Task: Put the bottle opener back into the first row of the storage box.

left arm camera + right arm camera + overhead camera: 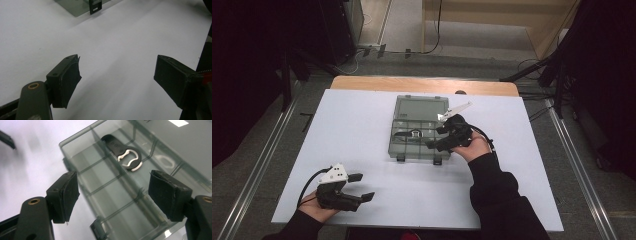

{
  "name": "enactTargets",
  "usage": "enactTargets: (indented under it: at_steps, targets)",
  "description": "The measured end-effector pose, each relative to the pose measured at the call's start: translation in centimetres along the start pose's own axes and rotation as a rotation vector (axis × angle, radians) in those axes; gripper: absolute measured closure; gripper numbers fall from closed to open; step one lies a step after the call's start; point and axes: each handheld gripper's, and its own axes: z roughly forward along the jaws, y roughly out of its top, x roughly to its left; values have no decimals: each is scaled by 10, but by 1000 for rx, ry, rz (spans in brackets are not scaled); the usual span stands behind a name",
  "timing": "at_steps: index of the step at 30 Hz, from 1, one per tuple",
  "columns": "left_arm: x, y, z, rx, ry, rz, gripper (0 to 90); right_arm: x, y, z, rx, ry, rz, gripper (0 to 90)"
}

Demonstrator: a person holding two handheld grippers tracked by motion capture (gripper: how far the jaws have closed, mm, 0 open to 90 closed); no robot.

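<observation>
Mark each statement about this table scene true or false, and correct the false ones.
1. A bottle opener lies inside the clear compartment box. True.
2. The right tool grips the bottle opener. False: its jaws are open and empty, over the box.
3. The left tool is open above the bare white table. True.
4. The box stands on the floor. False: it rests on the table.
5. The left tool touches the box. False: it is well apart, near the table's front edge.
</observation>
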Motion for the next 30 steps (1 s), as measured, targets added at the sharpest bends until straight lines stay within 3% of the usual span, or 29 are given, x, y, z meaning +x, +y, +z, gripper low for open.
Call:
enactTargets:
  at_steps: [12,30]
  targets:
    - [1,0,0,5,-2,0,203,19,-16,-12,9,19,-19,260]
    - [1,0,0,11,4,2,203,28,-56,-26,11,24,-12,264]
